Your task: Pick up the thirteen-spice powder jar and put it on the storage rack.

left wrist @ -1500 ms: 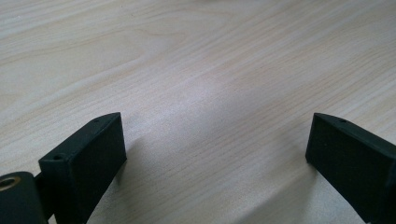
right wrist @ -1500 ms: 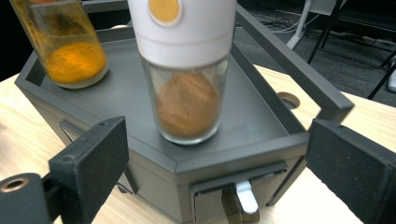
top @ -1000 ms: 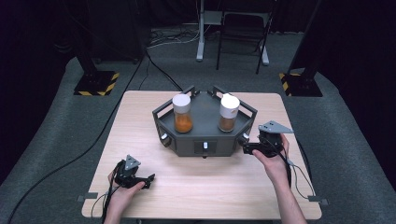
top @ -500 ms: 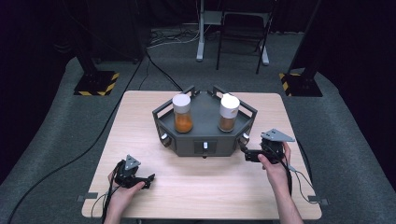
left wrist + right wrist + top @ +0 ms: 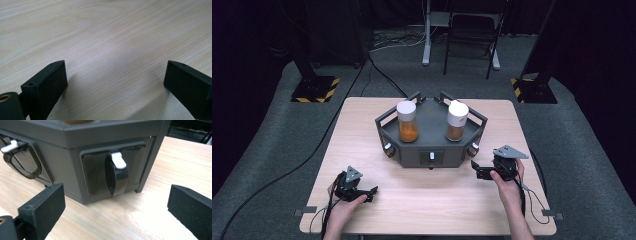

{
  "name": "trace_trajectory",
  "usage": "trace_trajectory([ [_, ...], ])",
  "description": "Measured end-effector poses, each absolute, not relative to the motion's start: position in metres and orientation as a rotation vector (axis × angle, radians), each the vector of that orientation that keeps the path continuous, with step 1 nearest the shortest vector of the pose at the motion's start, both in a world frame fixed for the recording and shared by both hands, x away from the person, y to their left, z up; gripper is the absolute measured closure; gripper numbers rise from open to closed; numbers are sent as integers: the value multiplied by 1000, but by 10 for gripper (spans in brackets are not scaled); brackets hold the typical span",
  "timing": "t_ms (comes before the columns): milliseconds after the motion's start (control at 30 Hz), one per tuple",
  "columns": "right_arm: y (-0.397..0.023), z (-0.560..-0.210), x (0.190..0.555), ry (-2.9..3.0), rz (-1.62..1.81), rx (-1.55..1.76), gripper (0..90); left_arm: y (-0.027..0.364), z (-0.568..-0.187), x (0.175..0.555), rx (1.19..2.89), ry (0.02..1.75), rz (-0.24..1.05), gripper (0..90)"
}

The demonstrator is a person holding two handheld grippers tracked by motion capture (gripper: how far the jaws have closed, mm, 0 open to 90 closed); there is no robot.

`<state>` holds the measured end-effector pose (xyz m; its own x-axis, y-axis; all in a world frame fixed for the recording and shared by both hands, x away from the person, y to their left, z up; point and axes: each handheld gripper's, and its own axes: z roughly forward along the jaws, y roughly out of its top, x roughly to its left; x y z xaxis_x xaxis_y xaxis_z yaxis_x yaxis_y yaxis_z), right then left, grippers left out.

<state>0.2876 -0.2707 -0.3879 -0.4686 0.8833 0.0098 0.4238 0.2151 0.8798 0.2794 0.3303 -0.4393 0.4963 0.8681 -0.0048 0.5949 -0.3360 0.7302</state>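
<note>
Right claw (image 5: 476, 169): I have its jaws spread wide, having just opened, nothing between them; it sits low at the grey box's front-right corner.
Handle (image 5: 116, 173): the dark loop handle with its white tab is on the box panel straight ahead of my right claw — near, not touched.
Grey box (image 5: 412, 152): middle of the surface (image 5: 427, 200), carrying two white-capped jars (image 5: 407, 121).
Left claw (image 5: 364, 192): jaws apart, empty, resting low over bare wood at the near-left — well apart from the box.
</note>
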Motion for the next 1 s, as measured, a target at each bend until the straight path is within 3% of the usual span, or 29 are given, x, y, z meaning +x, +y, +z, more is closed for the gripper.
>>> trace_trajectory([
  [1000,-300,-437,269,2018,1131,1356,12,330,-439,279,2057,1199,514,50],
])
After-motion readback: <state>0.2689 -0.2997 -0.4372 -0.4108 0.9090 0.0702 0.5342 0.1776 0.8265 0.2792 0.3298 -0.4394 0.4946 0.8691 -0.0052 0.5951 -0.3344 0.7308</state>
